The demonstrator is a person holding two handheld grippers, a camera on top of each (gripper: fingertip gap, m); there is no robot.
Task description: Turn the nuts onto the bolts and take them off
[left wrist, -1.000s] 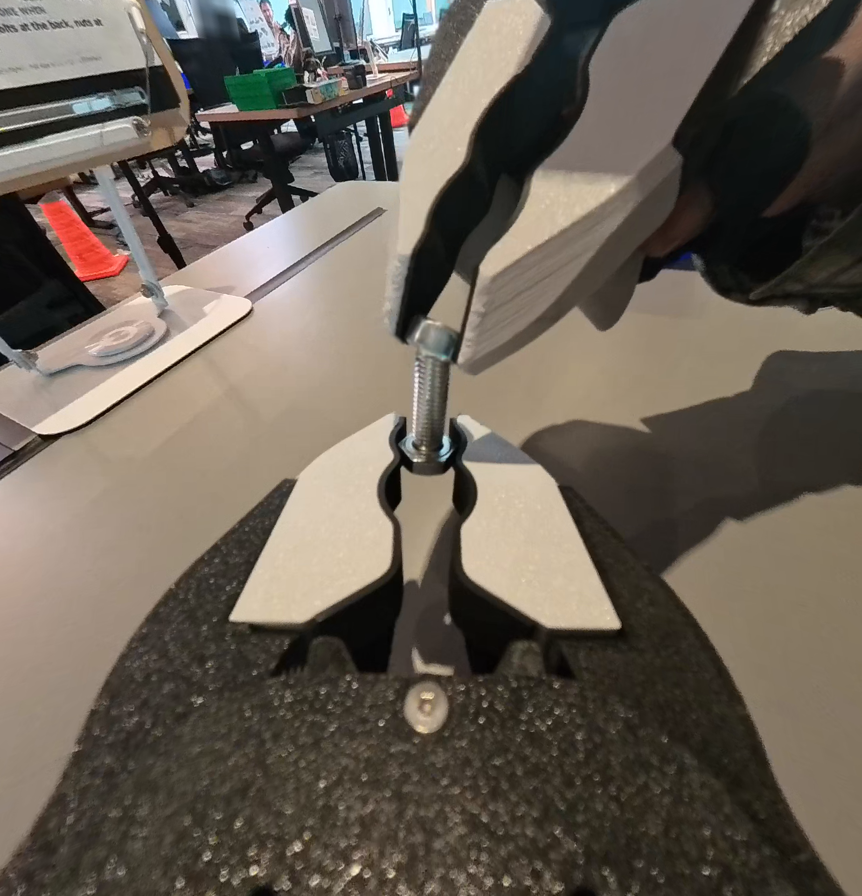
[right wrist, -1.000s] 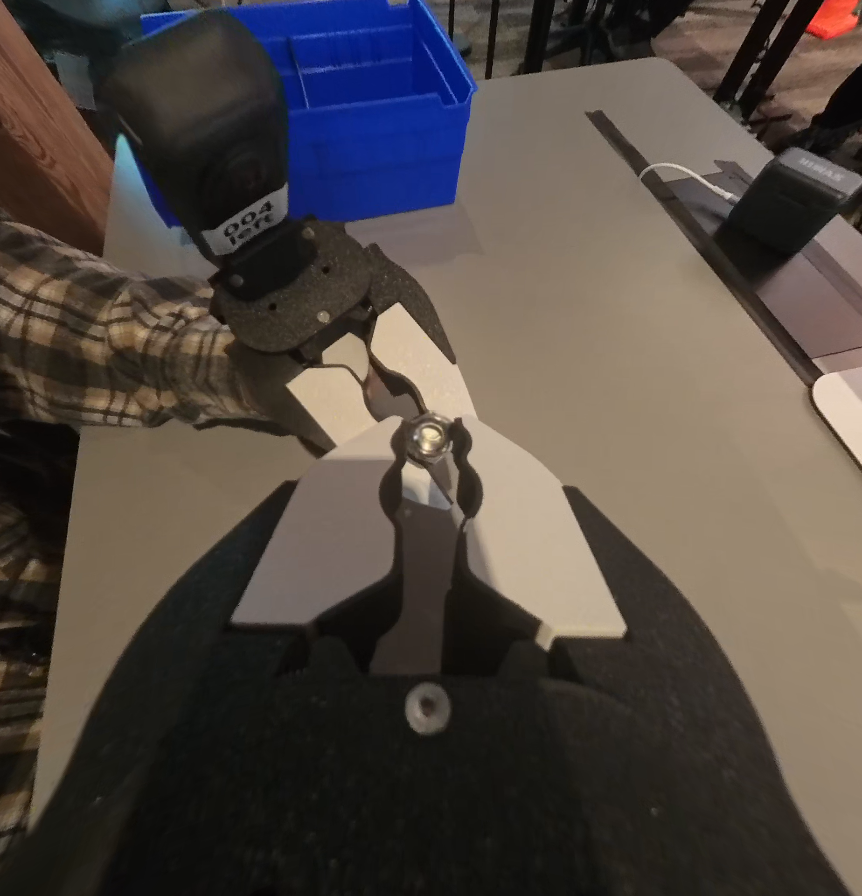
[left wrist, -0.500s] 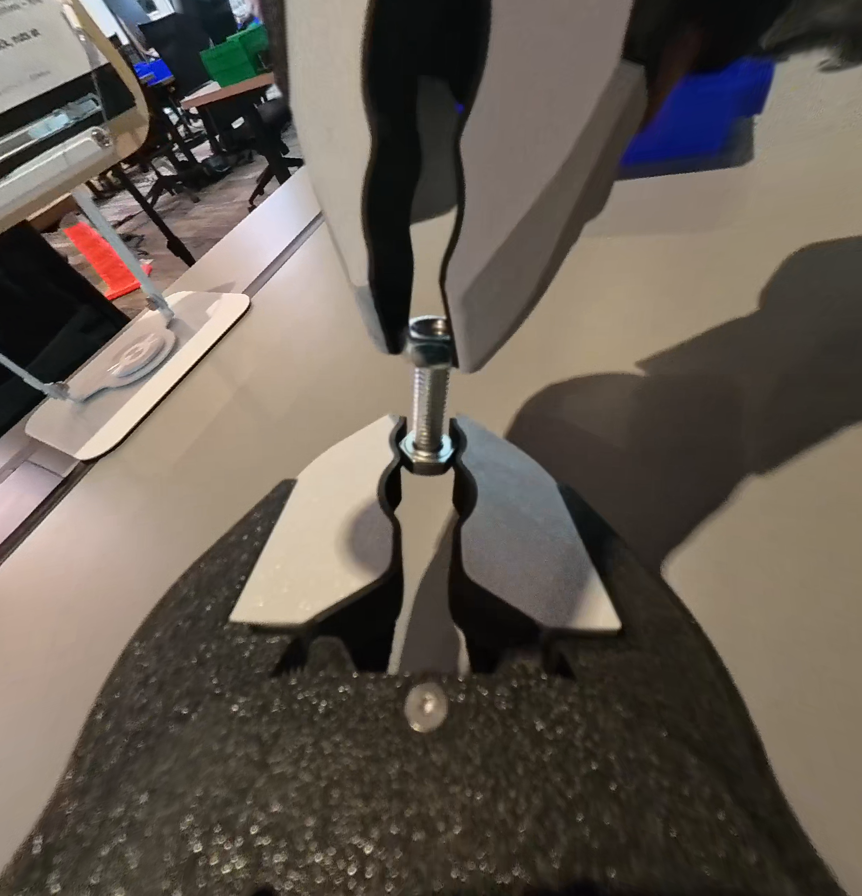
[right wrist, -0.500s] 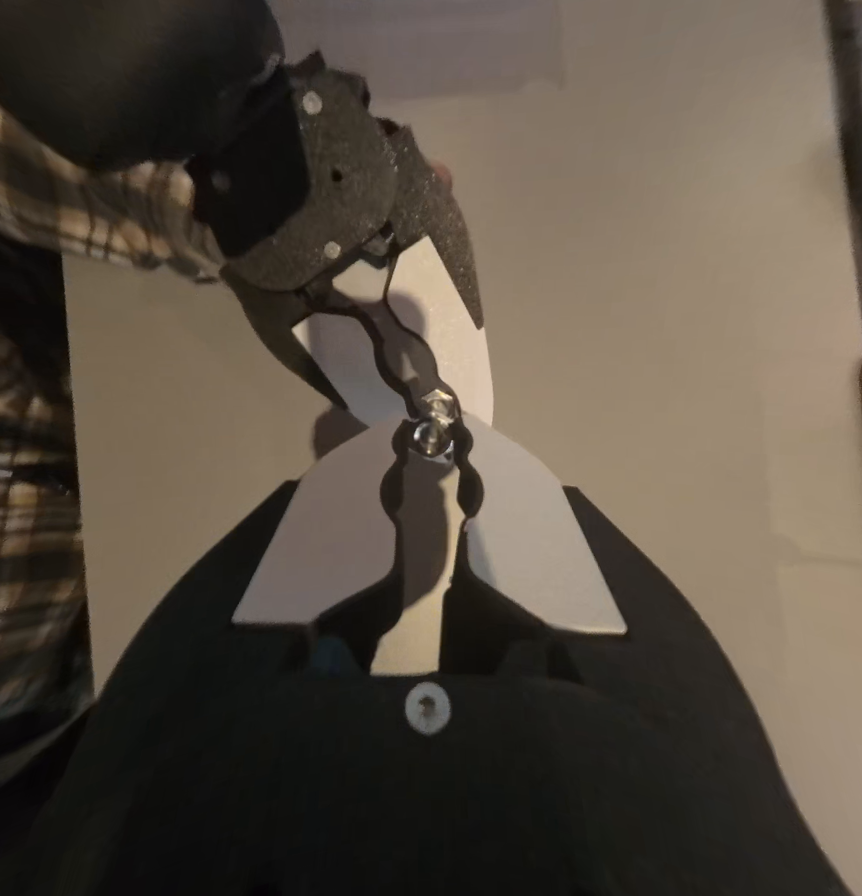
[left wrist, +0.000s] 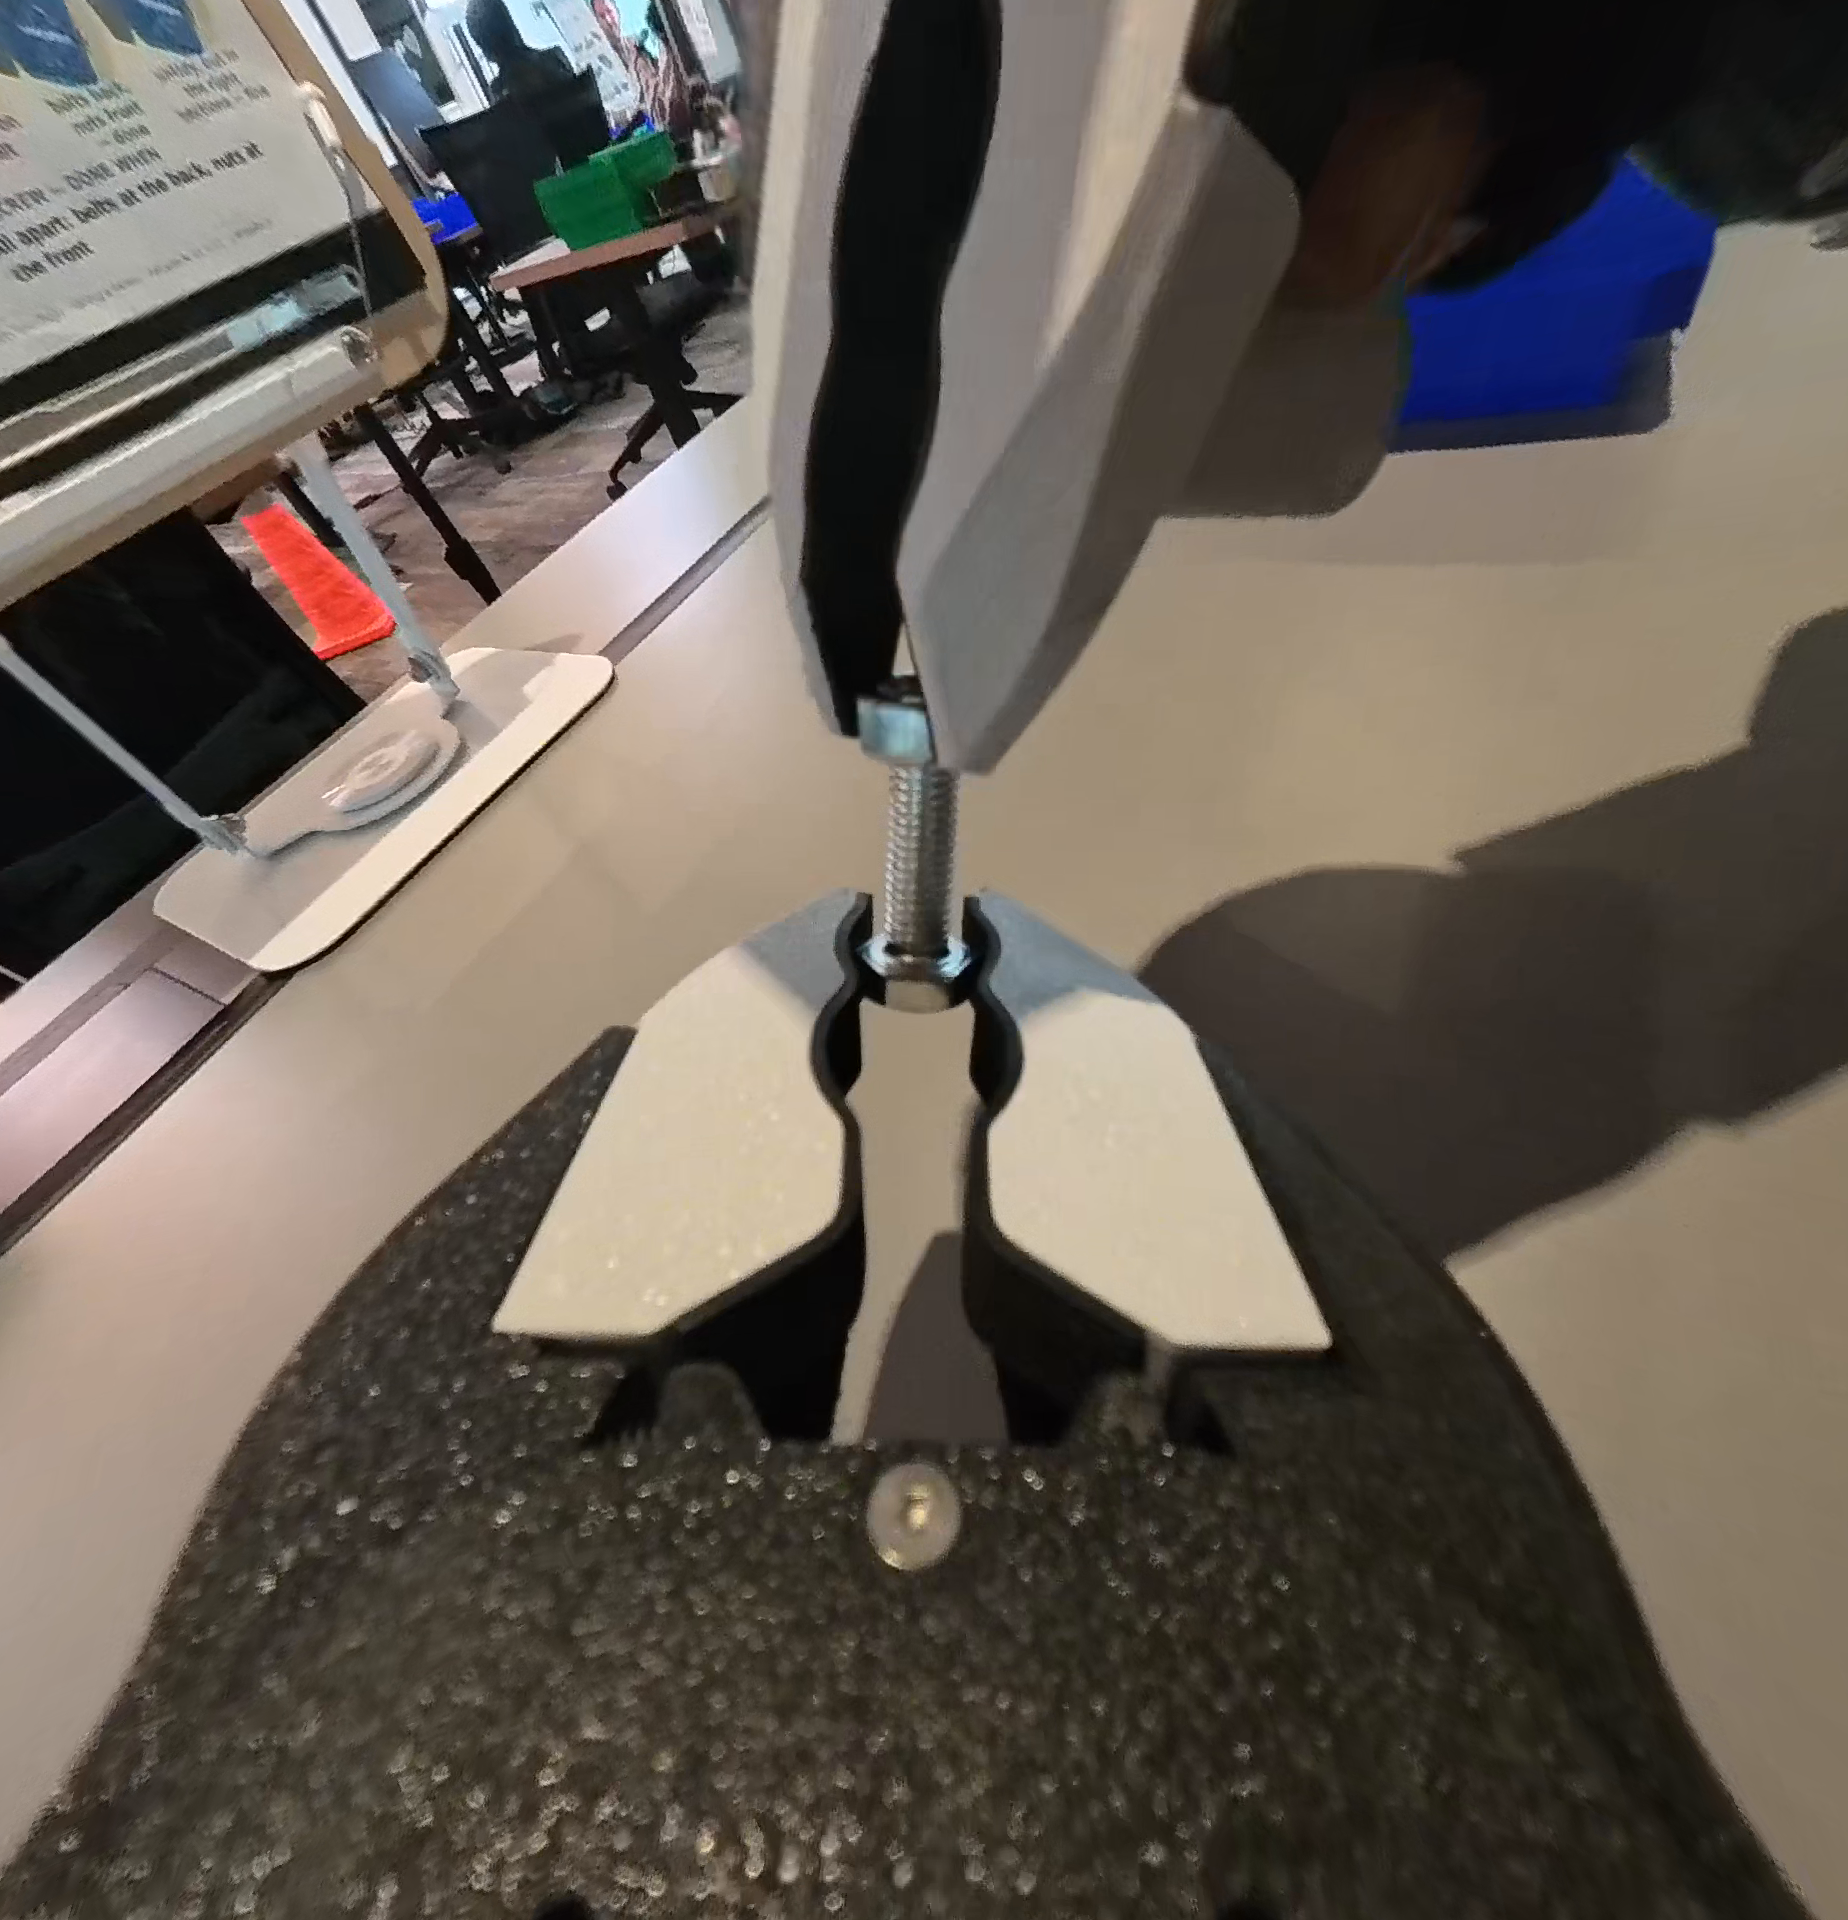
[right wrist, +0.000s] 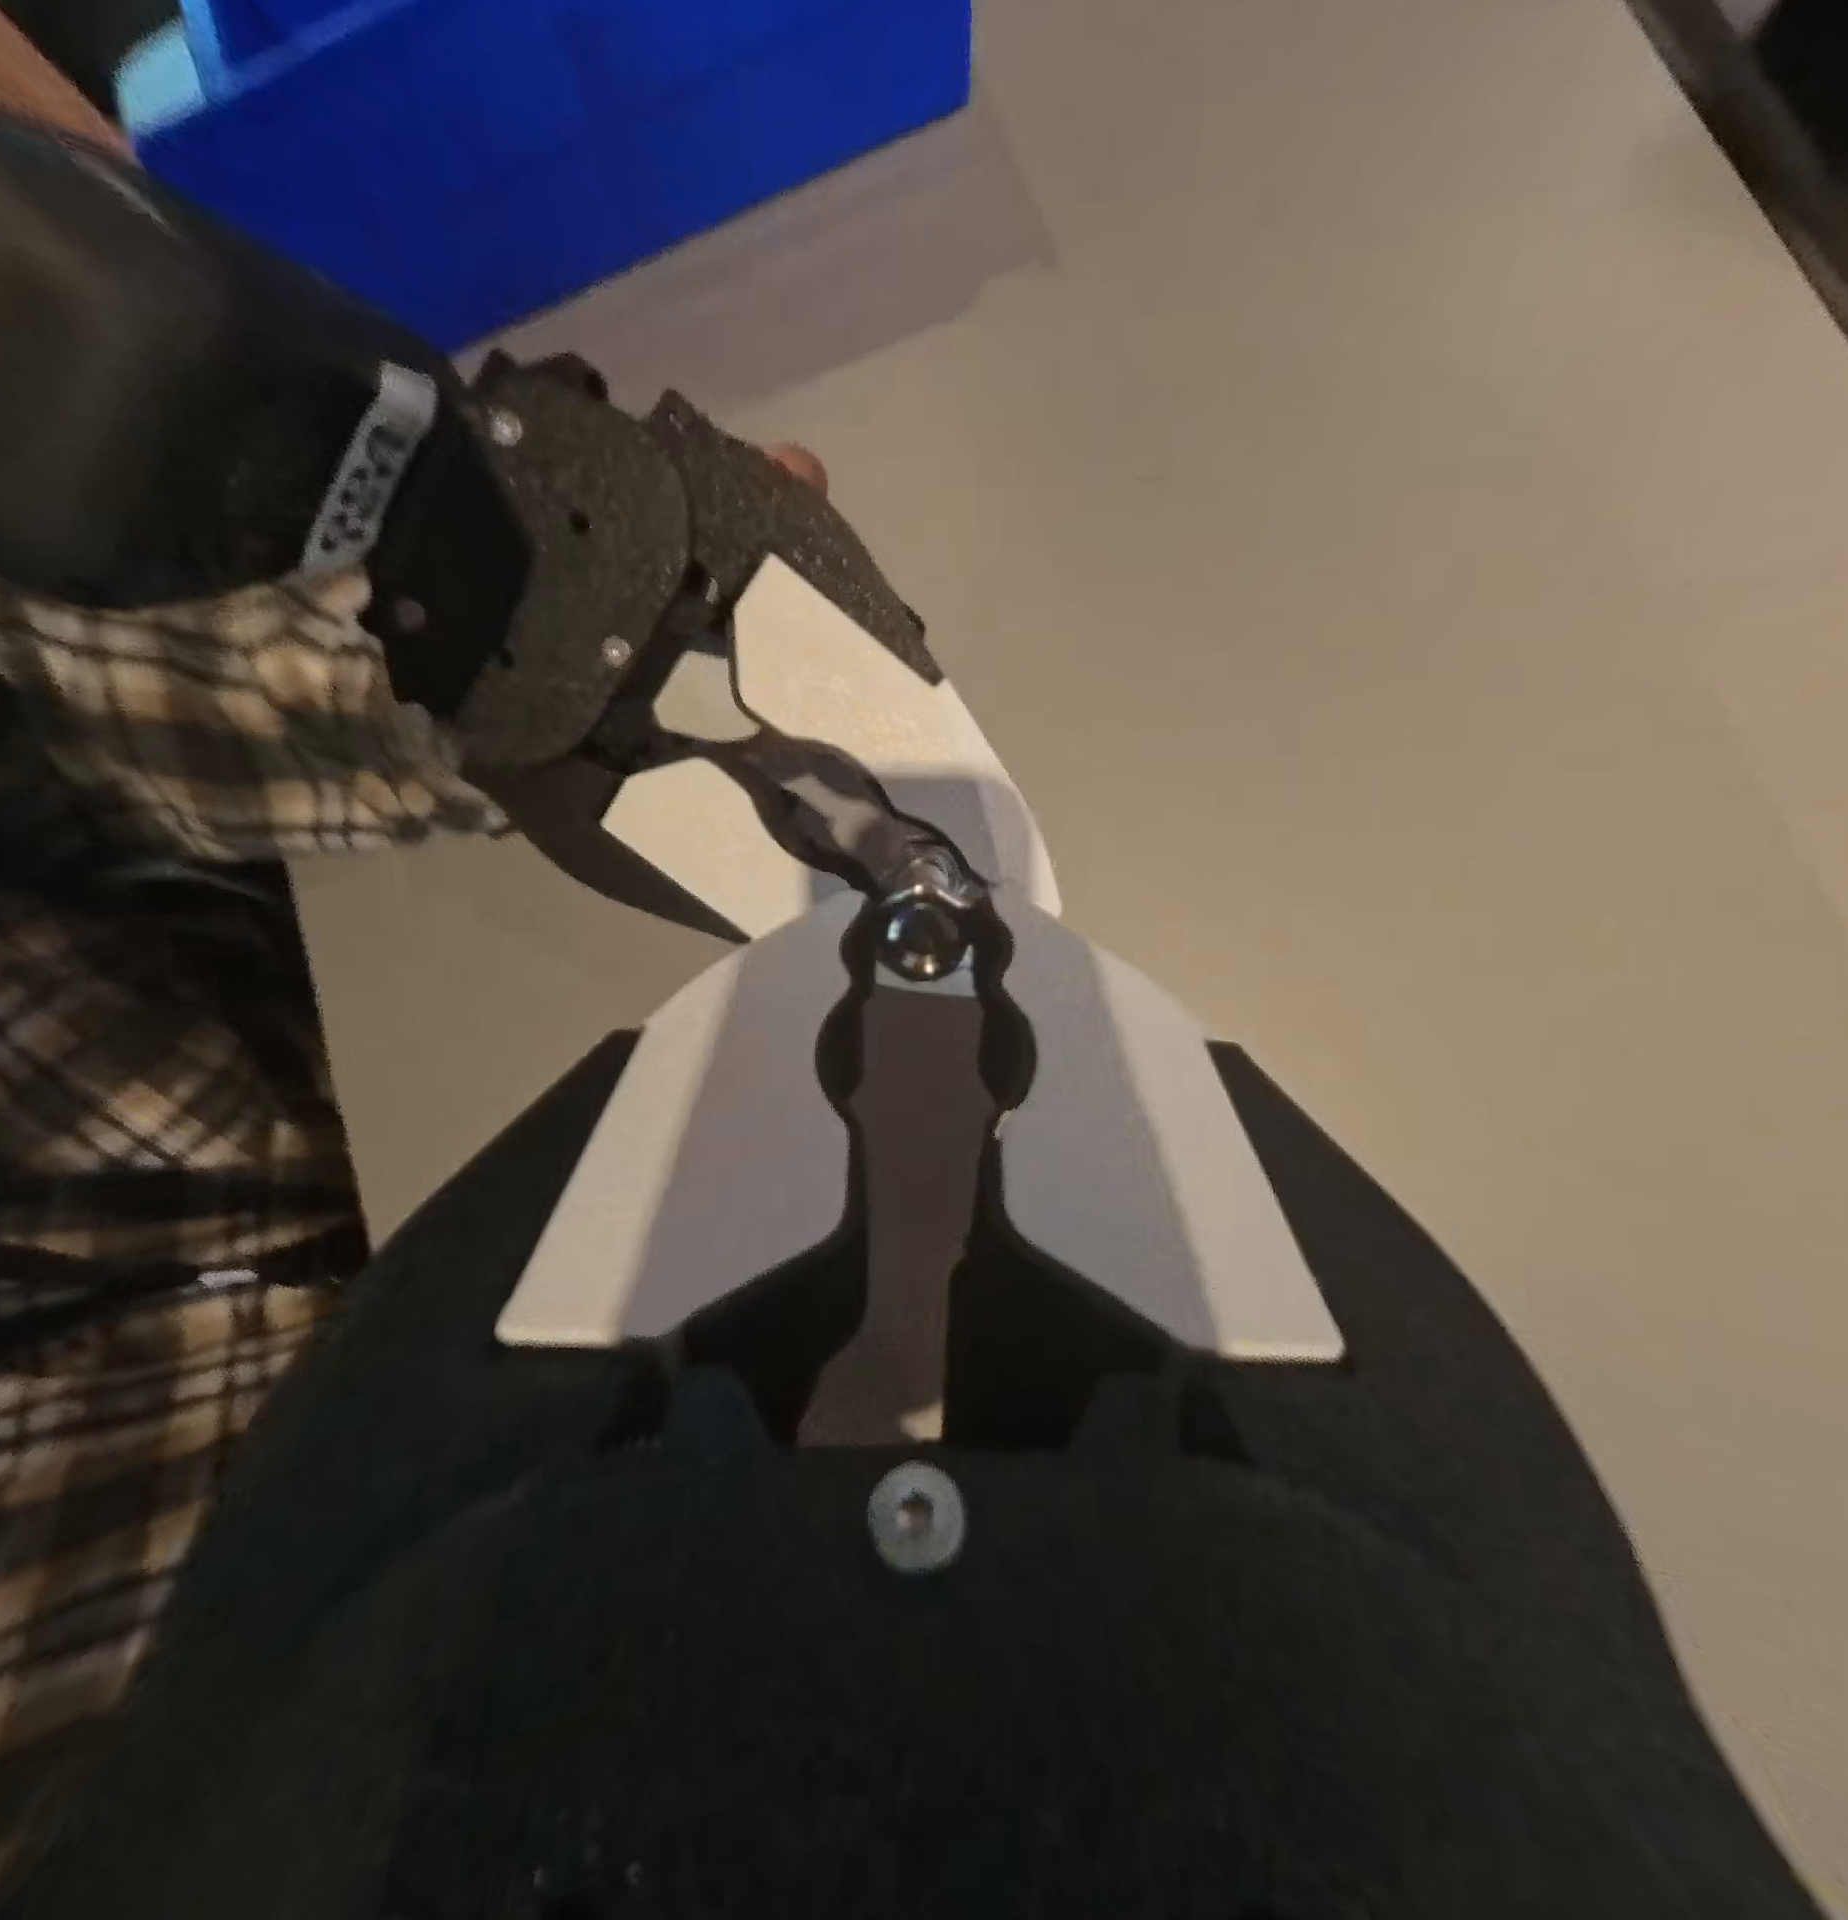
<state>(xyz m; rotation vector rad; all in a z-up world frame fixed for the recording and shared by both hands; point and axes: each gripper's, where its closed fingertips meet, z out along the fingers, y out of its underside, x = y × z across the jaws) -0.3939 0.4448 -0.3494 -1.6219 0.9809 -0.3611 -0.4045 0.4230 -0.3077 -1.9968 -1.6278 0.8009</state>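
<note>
1 bolt [left wrist: 918,852] | 1 nut [left wrist: 912,971] | left tongs [left wrist: 915,961] clamp nut | right tongs [right wrist: 925,951] clamp bolt head

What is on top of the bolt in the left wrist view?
The right tool, shut on the head of the bolt; its fingers cover the head's top. Below, the left tool holds the nut.

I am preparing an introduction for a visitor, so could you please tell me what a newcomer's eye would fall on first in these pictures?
A shiny threaded steel bolt stands upright mid-frame, above the beige table. The right gripper clamps its head from above, while the left gripper grips the silver hex nut at its lower end. A bright blue plastic bin sits behind.
</note>
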